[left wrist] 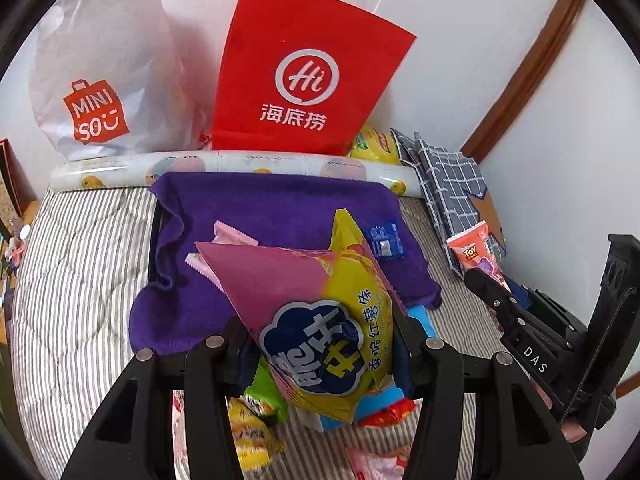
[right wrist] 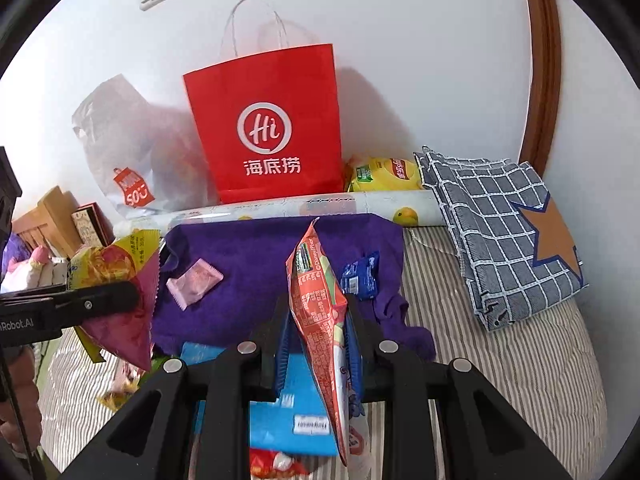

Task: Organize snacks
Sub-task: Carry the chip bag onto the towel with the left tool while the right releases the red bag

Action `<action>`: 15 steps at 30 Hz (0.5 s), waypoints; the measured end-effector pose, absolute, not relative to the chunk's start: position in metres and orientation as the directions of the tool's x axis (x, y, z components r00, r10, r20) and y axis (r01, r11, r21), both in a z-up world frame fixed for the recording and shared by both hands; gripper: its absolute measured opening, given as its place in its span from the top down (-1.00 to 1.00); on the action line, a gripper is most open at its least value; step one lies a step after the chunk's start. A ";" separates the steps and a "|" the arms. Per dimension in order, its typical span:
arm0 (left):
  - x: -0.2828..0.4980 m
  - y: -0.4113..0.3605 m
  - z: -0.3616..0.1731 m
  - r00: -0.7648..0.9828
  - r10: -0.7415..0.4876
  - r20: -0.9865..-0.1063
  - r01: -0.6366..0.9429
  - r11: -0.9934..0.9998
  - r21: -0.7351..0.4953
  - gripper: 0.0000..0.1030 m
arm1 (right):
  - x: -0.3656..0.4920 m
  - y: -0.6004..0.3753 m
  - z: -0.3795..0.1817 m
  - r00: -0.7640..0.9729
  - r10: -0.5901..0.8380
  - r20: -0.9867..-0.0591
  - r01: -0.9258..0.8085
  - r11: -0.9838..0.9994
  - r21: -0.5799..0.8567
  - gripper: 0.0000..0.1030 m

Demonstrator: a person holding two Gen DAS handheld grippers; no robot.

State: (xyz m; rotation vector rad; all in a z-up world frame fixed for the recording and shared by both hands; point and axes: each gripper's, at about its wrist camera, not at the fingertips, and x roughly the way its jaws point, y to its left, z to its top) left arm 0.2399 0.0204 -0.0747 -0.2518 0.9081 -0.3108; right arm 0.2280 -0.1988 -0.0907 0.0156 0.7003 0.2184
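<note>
A: Snacks first, from the left wrist camera. What sits in the tongs?

B: The left gripper (left wrist: 320,344) is clamped on a crinkly pink-and-yellow sweet-potato chip bag (left wrist: 316,320), held up at the centre of the view. At 12 o'clock from it a purple fleece cloth (left wrist: 256,216) lies on the grey-striped quilt (left wrist: 80,264), carrying a flat pale-pink wafer packet (left wrist: 228,236) and, toward 1 o'clock, a small blue foil sachet (left wrist: 385,239).

A: And further back?

B: At 12 o'clock a red paper Haidilao bag (left wrist: 304,76) stands against the wall; a white plastic Miniso bag (left wrist: 100,80) is at 10 o'clock. At 3 o'clock the right gripper (left wrist: 486,280) pinches an orange Toy Story candy packet (left wrist: 474,250).

A: Now the right wrist camera.

B: The right gripper (right wrist: 316,320) is closed on the orange Toy Story candy packet (right wrist: 320,312), edge-on and upright at centre. A light-blue flat box (right wrist: 296,408) lies beneath it at 6 o'clock. At 9 o'clock the left gripper (right wrist: 136,296) grips the chip bag (right wrist: 120,292). The pink packet (right wrist: 195,282) and blue sachet (right wrist: 360,276) rest on the purple cloth (right wrist: 248,264). A blue-grey checked fabric bag (right wrist: 492,232) lies at 2 o'clock, a yellow chip bag (right wrist: 380,174) just right of the red bag (right wrist: 268,128).
</note>
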 end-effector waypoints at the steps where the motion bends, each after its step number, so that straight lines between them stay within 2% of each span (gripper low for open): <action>1: 0.243 0.021 -0.076 0.577 -0.366 -0.730 0.157 0.927 -0.341 -0.02 | 0.234 -0.199 -0.093 0.739 0.201 -0.643 -0.187 0.978 0.091 0.55; 15: 0.290 0.036 -0.102 0.566 -0.350 -0.746 0.134 0.932 -0.336 -0.02 | 0.289 -0.193 -0.117 0.711 0.223 -0.667 -0.184 0.974 0.131 0.55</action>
